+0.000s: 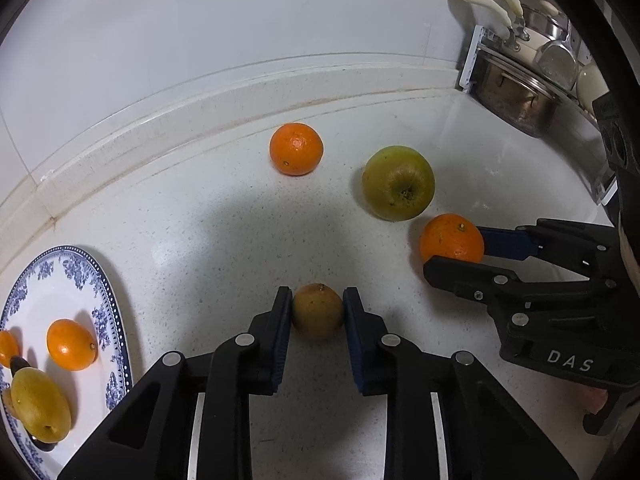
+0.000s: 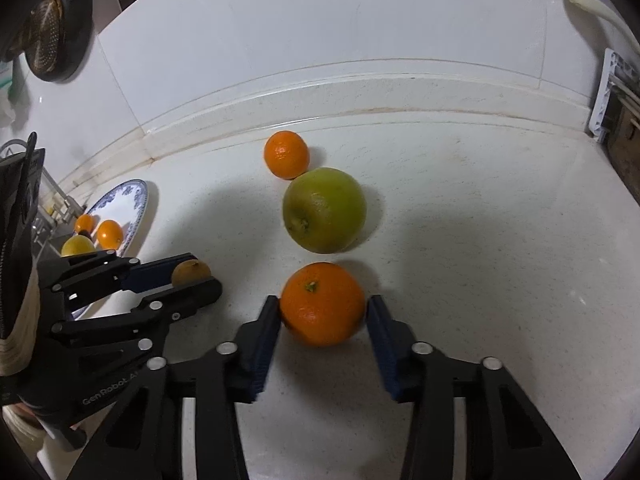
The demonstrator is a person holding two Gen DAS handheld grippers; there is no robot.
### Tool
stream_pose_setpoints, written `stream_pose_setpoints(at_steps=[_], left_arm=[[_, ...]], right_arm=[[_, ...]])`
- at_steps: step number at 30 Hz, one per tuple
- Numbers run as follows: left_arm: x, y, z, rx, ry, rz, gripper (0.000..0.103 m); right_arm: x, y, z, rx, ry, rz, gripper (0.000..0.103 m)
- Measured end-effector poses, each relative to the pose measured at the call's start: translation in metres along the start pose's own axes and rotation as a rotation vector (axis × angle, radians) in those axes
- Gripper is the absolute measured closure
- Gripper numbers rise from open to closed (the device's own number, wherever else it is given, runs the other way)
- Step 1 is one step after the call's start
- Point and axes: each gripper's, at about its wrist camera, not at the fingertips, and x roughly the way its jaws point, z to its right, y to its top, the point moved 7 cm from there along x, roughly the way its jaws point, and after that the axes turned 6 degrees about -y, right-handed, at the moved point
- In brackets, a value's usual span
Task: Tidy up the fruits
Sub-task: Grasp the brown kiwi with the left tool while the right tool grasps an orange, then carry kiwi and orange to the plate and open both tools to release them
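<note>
Countertop (image 1: 224, 248): white speckled stone, raised curved lip at the back against white wall tiles.
Pot (image 1: 516, 100): steel, far right corner, beside cream-handled utensils (image 1: 486, 0).
Right gripper (image 2: 323, 312): black, blue pads; marked "DAS" in the left wrist view. Left pad touching the near orange, right pad just beside it with a sliver of gap; not clearly clamped.
Left gripper (image 1: 317, 308): black, blue pads; marked "GenRobot" in the right wrist view. Closed on the small brownish fruit, both pads pressed against its sides.
Plate (image 1: 102, 280): white, blue floral rim, far left on the countertop; holds two small oranges and a yellow-green fruit.
Green apple (image 2: 324, 210): loose on the countertop, between the two loose oranges.
Near orange (image 2: 322, 304): on the countertop, between the right gripper's fingers.
Far orange (image 2: 286, 155): near the back lip, just beside the apple.
Small brownish fruit (image 1: 318, 311): resting on the countertop, right of the plate.
</note>
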Motion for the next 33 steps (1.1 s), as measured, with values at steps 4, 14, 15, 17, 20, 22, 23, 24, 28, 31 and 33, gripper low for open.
stream_pose_setpoints(at_steps=[4, 14, 15, 17, 20, 22, 23, 24, 28, 31, 33], left_arm=[[-0.009, -0.002, 0.0, 0.002, 0.002, 0.012, 0.077], [-0.039, -0.001, 0.002, -0.002, 0.015, 0.058, 0.077], [-0.043, -0.002, 0.002, -0.002, 0.016, 0.063, 0.077], [-0.052, -0.002, 0.002, -0.008, 0.018, 0.076, 0.077], [-0.064, -0.004, 0.001, -0.013, 0.024, 0.096, 0.077], [-0.074, -0.006, -0.001, -0.02, 0.029, 0.112, 0.077], [-0.078, -0.006, -0.001, -0.025, 0.027, 0.119, 0.077], [-0.082, -0.006, -0.002, -0.028, 0.029, 0.125, 0.077], [-0.097, -0.01, -0.006, -0.043, 0.041, 0.147, 0.077], [-0.11, -0.013, -0.01, -0.059, 0.047, 0.164, 0.077], [-0.119, -0.016, -0.015, -0.065, 0.062, 0.176, 0.077]], right_arm=[[-0.004, -0.002, -0.002, 0.001, -0.002, 0.015, 0.061], [-0.024, 0.003, -0.006, 0.01, 0.006, 0.06, 0.061], [-0.027, 0.003, -0.007, 0.011, 0.009, 0.064, 0.061], [-0.033, 0.004, -0.01, 0.01, 0.013, 0.076, 0.061], [-0.042, 0.005, -0.015, 0.008, 0.019, 0.093, 0.061], [-0.049, 0.006, -0.02, 0.007, 0.024, 0.105, 0.061], [-0.052, 0.006, -0.022, 0.006, 0.029, 0.112, 0.061], [-0.056, 0.007, -0.025, 0.006, 0.032, 0.12, 0.061], [-0.071, 0.009, -0.037, -0.006, 0.036, 0.152, 0.061], [-0.081, 0.011, -0.048, -0.016, 0.047, 0.169, 0.061], [-0.087, 0.011, -0.055, -0.024, 0.052, 0.18, 0.061]])
